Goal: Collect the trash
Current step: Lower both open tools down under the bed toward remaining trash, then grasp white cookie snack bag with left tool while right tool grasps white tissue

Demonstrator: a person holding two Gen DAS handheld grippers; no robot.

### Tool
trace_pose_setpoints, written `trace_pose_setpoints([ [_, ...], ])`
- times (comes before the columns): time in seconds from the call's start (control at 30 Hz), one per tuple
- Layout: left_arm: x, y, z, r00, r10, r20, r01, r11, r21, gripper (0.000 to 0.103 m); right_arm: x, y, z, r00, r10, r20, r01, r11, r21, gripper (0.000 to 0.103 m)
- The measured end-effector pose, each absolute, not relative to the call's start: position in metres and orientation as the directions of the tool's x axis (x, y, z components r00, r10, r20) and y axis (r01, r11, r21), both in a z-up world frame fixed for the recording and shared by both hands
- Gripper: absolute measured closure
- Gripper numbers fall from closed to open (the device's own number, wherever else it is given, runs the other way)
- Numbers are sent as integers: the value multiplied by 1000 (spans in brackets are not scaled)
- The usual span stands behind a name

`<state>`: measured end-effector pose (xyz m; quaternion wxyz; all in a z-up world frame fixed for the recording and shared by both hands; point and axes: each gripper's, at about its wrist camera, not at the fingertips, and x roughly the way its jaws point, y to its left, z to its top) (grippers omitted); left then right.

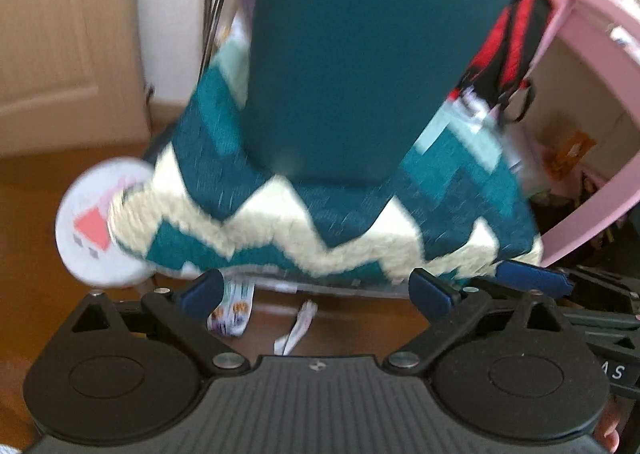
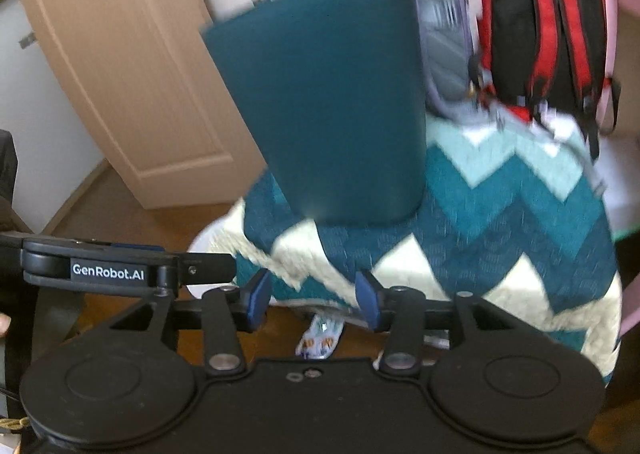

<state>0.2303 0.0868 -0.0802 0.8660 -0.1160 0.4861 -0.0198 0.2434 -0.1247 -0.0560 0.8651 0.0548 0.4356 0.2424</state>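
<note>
trash: thin printed paper wrapper (image 1: pixel 234 312) and small white paper scrap (image 1: pixel 297 328) on the brown wood floor (image 1: pixel 40 213), under the zigzag blanket (image 1: pixel 320 221), at 6 o'clock.
feel: light, floppy; pinch an edge.
left gripper (image 1: pixel 316 288): jaws wide apart, empty.
right gripper (image 2: pixel 314 300): jaws apart, empty.

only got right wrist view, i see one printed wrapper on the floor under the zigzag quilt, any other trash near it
Observer: Yes, a crumpled white paper strip lies just right of the printed wrapper, not touching it.
Operator: anything inside that pink thing on the right
Observer: A small orange packet sits inside the open pink shelf unit.
Operator: left fingers holding anything
Observer: No, the left gripper is open and empty.
</note>
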Motion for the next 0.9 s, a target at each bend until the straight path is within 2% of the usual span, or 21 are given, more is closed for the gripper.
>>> trace_pose_setpoints([
  [0.3,271,105,-202,389,-80,-918,-170,973,-157,3,277,-112,-180,347,353,-869,-248,928,278,55],
  [0.7,314,101,-367,116,-38,-993,-236,970,-65,4,316,-102,-335,204,351,-914,-64,936,346,56],
  [0.9,328,110,-429,91,-39,-995,-229,972,-59,4,336,-97,-402,151,350,-925,19,934,357,56],
])
